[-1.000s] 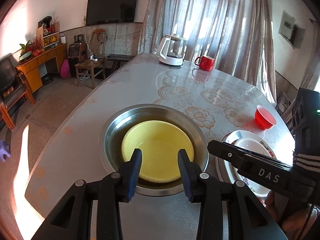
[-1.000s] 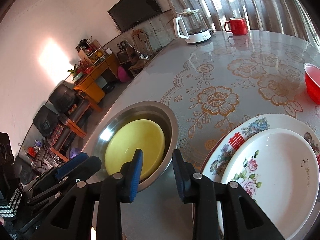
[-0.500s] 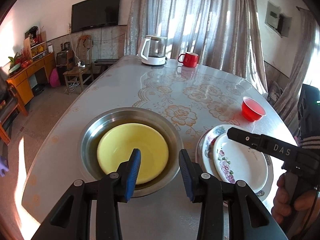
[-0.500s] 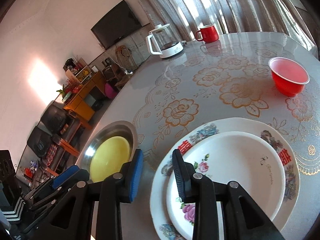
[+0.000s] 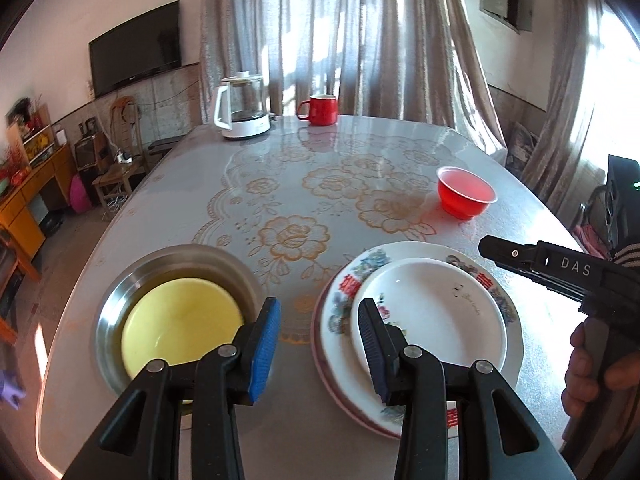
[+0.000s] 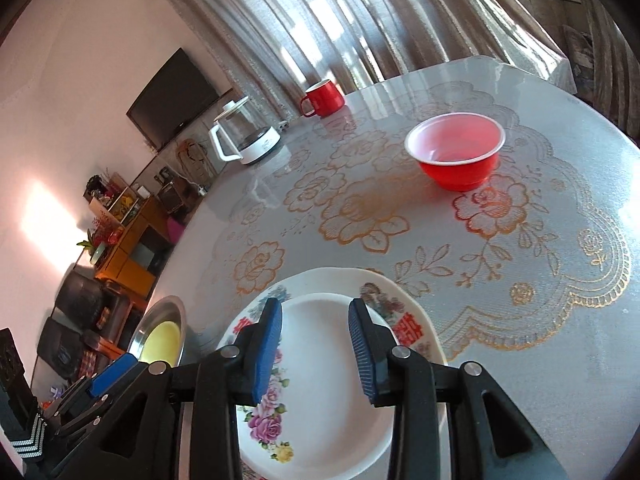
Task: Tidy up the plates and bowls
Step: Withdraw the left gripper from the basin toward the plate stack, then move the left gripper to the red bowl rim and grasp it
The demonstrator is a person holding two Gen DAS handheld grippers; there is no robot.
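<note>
Hovering over the worktop, the left tool is parted and empty, poised between the steel basin holding a yellow bowl and the stacked plates. Its right twin is opening above the small white plate, gripping nothing; that plate rests on a larger floral plate, with a red bowl farther off.

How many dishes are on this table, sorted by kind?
Plates: 2, a small plate stacked on a big plate
Bowls: 3, a yellow bowl inside a steel bowl, and a red bowl
Mugs: 1, a red mug
Kettles: 1
Total: 7
</note>
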